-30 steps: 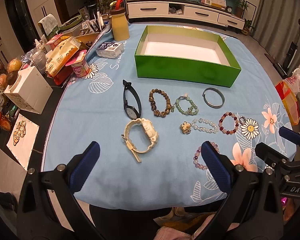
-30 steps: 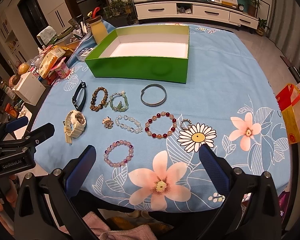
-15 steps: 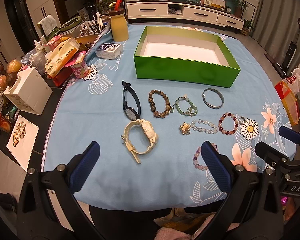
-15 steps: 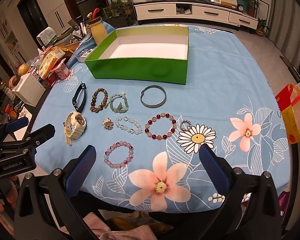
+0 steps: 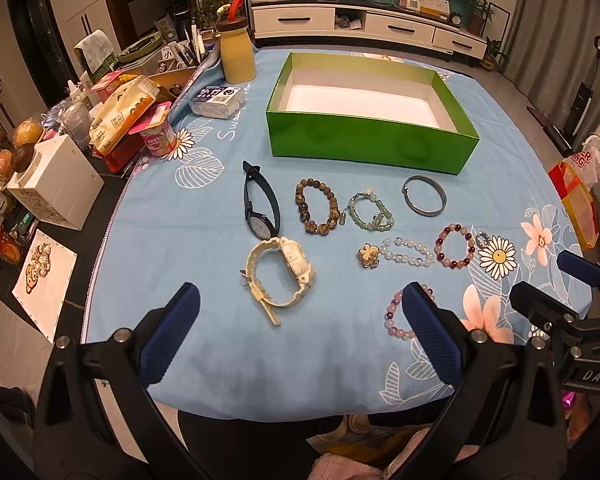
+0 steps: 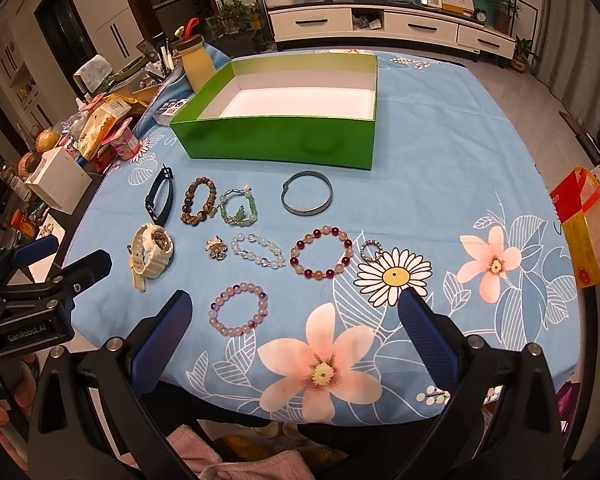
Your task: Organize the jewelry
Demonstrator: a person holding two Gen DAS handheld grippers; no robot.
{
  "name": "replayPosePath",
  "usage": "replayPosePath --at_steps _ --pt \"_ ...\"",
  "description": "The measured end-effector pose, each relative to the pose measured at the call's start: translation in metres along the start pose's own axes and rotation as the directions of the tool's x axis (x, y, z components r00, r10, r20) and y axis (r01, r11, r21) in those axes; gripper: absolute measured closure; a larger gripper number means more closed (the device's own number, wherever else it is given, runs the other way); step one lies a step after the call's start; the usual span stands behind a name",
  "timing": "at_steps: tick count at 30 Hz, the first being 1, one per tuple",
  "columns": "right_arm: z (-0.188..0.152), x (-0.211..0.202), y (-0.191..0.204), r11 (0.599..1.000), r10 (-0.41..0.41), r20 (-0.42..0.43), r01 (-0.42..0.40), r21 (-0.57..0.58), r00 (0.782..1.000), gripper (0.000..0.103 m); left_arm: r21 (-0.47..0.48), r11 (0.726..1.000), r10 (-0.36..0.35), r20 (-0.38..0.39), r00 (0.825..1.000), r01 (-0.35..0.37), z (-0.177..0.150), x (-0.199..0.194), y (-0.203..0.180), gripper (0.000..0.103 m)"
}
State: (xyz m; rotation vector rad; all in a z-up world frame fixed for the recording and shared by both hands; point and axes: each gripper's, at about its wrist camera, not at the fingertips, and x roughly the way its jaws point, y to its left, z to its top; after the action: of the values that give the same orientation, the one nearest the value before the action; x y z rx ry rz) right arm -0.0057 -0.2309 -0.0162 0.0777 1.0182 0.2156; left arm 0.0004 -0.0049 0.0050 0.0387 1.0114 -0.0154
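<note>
An empty green box (image 5: 370, 146) (image 6: 280, 140) stands at the back of the blue floral cloth. In front of it lie a black watch (image 5: 260, 204), a white watch (image 5: 280, 276) (image 6: 152, 250), a brown bead bracelet (image 5: 316, 206), a green bracelet (image 5: 370, 212), a metal bangle (image 5: 425, 200) (image 6: 307, 199), a gold flower charm (image 5: 368, 257), a clear bead bracelet (image 5: 406, 251), a red bead bracelet (image 6: 320, 251), a small ring (image 6: 371, 250) and a purple bead bracelet (image 6: 238, 310). My left gripper (image 5: 300, 328) is open, just before the white watch. My right gripper (image 6: 296, 328) is open, near the purple bracelet.
Clutter crowds the left side: a yellow bottle (image 5: 237, 56), snack packs (image 5: 124, 110), a pink cup (image 5: 160, 138), a white box (image 5: 56, 182). A red and yellow bag (image 6: 584, 224) hangs off the right edge. The table's front edge lies just under both grippers.
Both views have shifted very slightly; the jewelry and box lie as before. Both grippers stay open.
</note>
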Motion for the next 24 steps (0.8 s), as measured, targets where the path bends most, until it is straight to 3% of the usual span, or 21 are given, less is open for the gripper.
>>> replayPosePath --at_steps 24 --pt "-0.0001 -0.001 -0.0018 1.0 0.001 0.002 -0.001 0.004 1.0 0.001 0.004 1.0 -0.005 -0.006 1.0 0.005 -0.0044 0.0036 -0.0036 0.002"
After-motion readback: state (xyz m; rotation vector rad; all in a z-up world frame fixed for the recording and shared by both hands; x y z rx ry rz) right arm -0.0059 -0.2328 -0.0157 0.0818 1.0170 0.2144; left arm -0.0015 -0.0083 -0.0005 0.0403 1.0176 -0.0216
